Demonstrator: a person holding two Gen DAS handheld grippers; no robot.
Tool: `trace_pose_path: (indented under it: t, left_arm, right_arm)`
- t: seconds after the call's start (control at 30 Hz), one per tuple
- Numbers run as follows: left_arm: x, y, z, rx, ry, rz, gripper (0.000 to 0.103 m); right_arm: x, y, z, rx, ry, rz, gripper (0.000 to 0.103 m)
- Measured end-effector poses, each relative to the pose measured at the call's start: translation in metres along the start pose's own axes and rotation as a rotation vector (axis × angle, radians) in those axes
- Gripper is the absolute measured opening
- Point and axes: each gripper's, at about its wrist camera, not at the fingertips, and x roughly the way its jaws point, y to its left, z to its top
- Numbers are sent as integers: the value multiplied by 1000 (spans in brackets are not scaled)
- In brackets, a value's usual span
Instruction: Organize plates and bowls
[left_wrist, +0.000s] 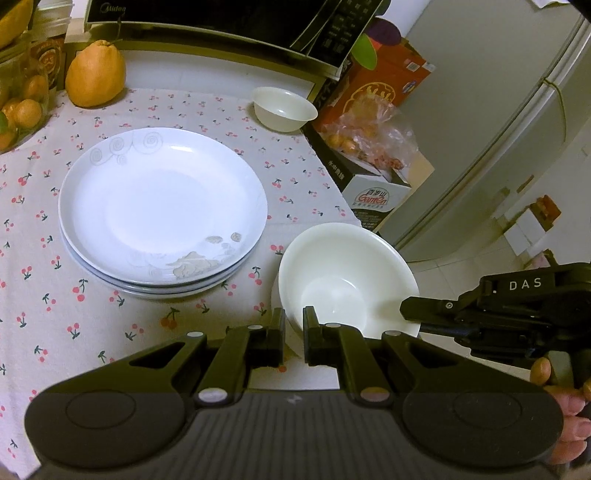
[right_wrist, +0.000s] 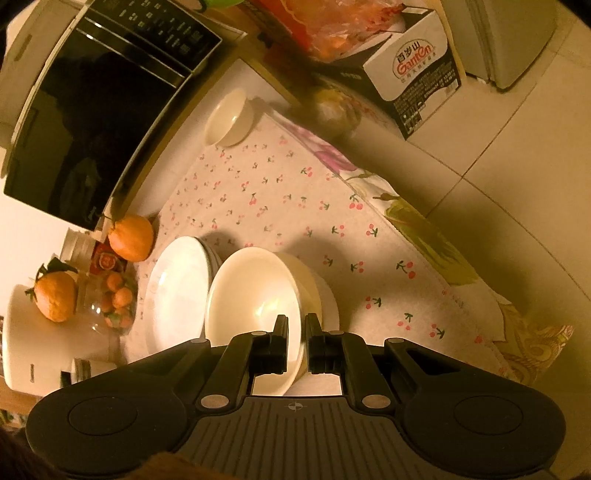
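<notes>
A stack of white plates (left_wrist: 162, 210) lies on the cherry-print tablecloth (left_wrist: 55, 314); it also shows in the right wrist view (right_wrist: 177, 295). A large white bowl (left_wrist: 343, 280) sits at the table's right edge, and under it is the rim of another bowl. My left gripper (left_wrist: 294, 325) is shut on the large bowl's near rim. My right gripper (left_wrist: 410, 314) comes in from the right, and in the right wrist view (right_wrist: 296, 334) it is shut on the same bowl's (right_wrist: 255, 310) rim. A small white bowl (left_wrist: 284, 109) stands at the far right corner; the right wrist view (right_wrist: 229, 120) shows it too.
A pomelo (left_wrist: 95, 75) and a glass jar of oranges (left_wrist: 22, 107) stand at the back left. A microwave (left_wrist: 221, 22) fills the back. A Ganten carton (left_wrist: 373, 195) with bagged fruit sits beside the table on the right, and a fridge (left_wrist: 498, 110) beyond it.
</notes>
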Motion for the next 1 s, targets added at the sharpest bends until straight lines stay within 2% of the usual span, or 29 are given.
trace_pose_path:
  t: [0.83,1.0]
  left_arm:
    - [2,3,-2,-5,6,4,9]
    - [1,2,-2,-2,2,9,16]
  right_arm:
    - [0,3,2,-36,-21,-33,13]
    - [-2,4,1,-36,-25,-29,14]
